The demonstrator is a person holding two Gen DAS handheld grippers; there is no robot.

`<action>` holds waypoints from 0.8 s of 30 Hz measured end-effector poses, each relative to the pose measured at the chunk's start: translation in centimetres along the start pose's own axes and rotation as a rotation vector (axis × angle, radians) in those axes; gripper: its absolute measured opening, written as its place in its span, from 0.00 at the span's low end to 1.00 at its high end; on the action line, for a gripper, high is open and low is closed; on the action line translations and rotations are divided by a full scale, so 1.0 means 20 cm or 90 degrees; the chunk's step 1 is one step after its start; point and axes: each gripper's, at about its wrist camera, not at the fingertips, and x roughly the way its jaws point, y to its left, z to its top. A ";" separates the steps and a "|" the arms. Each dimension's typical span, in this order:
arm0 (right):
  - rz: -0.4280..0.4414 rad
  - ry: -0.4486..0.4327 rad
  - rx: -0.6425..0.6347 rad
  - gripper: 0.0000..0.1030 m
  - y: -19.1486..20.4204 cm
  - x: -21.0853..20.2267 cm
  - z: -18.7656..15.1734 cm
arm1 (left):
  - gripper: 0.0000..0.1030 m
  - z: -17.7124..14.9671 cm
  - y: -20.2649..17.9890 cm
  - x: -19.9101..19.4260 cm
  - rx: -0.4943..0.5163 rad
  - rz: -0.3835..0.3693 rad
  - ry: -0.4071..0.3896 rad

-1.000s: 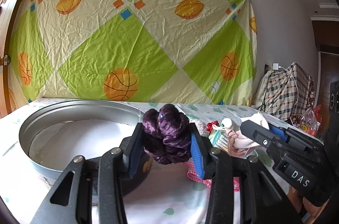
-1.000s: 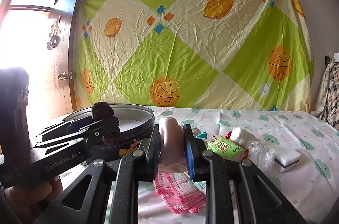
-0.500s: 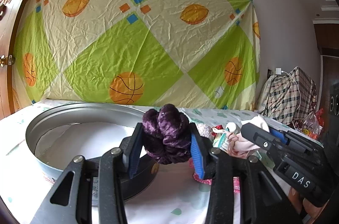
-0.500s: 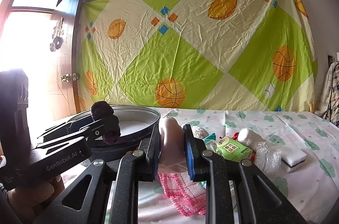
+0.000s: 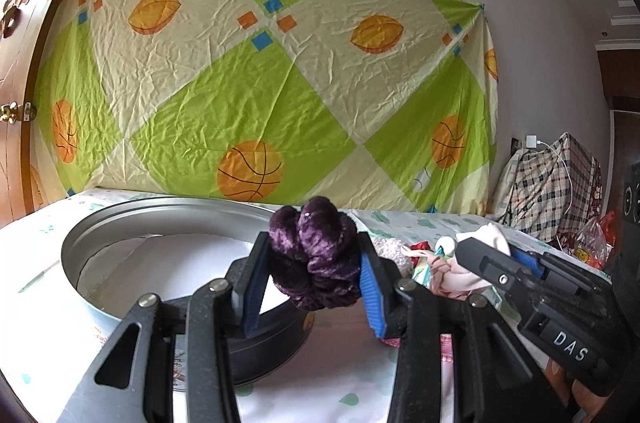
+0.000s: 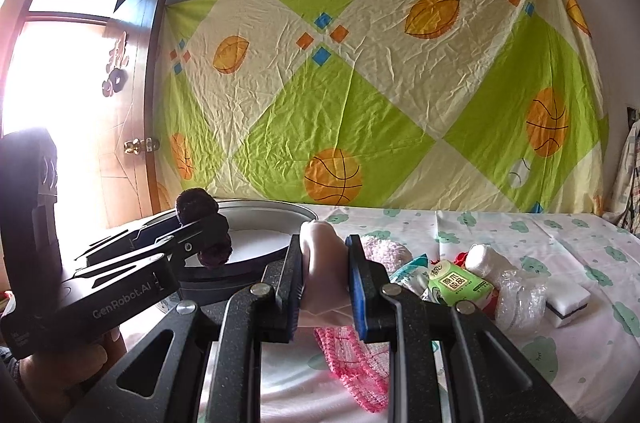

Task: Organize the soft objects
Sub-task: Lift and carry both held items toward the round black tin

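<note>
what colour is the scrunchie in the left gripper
Dark purple velvet scrunchie; clearest in the left wrist view.

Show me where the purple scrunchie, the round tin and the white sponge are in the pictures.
purple scrunchie [image 5: 316,255]: left wrist view, on its velvet folds between the jaws.
round tin [image 5: 168,215]: left wrist view, on its far inner wall.
white sponge [image 6: 568,297]: right wrist view, on its top face.

Two wrist fisheyes, near-level above the bed [image 6: 500,235], facing the hung sheet [image 5: 256,95]; shared: round tin [image 5: 160,219].
</note>
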 end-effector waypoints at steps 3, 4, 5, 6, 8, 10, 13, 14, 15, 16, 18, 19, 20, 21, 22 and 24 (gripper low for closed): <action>0.005 0.001 -0.002 0.22 0.01 0.01 0.00 | 0.40 0.00 0.02 -0.01 -0.005 0.005 -0.004; 0.007 0.002 -0.002 0.22 0.02 0.01 0.00 | 0.40 0.00 0.03 -0.01 -0.007 0.007 -0.005; 0.009 0.002 -0.002 0.22 0.02 0.01 0.00 | 0.40 0.00 0.04 -0.01 -0.009 0.009 -0.007; 0.012 0.003 -0.003 0.22 0.03 0.02 0.00 | 0.40 0.00 0.05 -0.02 -0.011 0.012 -0.010; 0.017 0.004 -0.005 0.22 0.04 0.03 0.00 | 0.40 0.00 0.06 -0.03 -0.012 0.015 -0.014; 0.022 0.005 -0.007 0.22 0.05 0.03 0.00 | 0.40 0.00 0.07 -0.03 -0.013 0.019 -0.017; 0.027 0.006 -0.011 0.22 0.07 0.04 0.00 | 0.40 0.01 0.09 -0.04 -0.016 0.021 -0.022; 0.028 0.006 -0.013 0.22 0.08 0.05 0.00 | 0.40 0.01 0.09 -0.04 -0.017 0.022 -0.023; 0.029 0.006 -0.014 0.22 0.09 0.05 0.00 | 0.40 0.01 0.10 -0.04 -0.017 0.022 -0.023; 0.031 0.006 -0.016 0.22 0.09 0.05 0.00 | 0.40 0.01 0.10 -0.04 -0.019 0.023 -0.024; 0.033 0.005 -0.018 0.22 0.11 0.05 0.00 | 0.40 0.01 0.11 -0.04 -0.020 0.023 -0.024; 0.034 0.005 -0.020 0.22 0.11 0.05 0.00 | 0.40 0.01 0.12 -0.04 -0.021 0.024 -0.024; 0.036 0.006 -0.021 0.22 0.12 0.05 0.00 | 0.40 0.02 0.12 -0.04 -0.022 0.025 -0.024; 0.038 0.007 -0.022 0.22 0.12 0.06 0.00 | 0.40 0.02 0.13 -0.04 -0.023 0.026 -0.025; 0.039 0.008 -0.023 0.22 0.12 0.06 0.00 | 0.40 0.02 0.14 -0.04 -0.023 0.027 -0.025; 0.043 0.009 -0.025 0.22 0.14 0.07 0.00 | 0.40 0.02 0.15 -0.05 -0.026 0.030 -0.026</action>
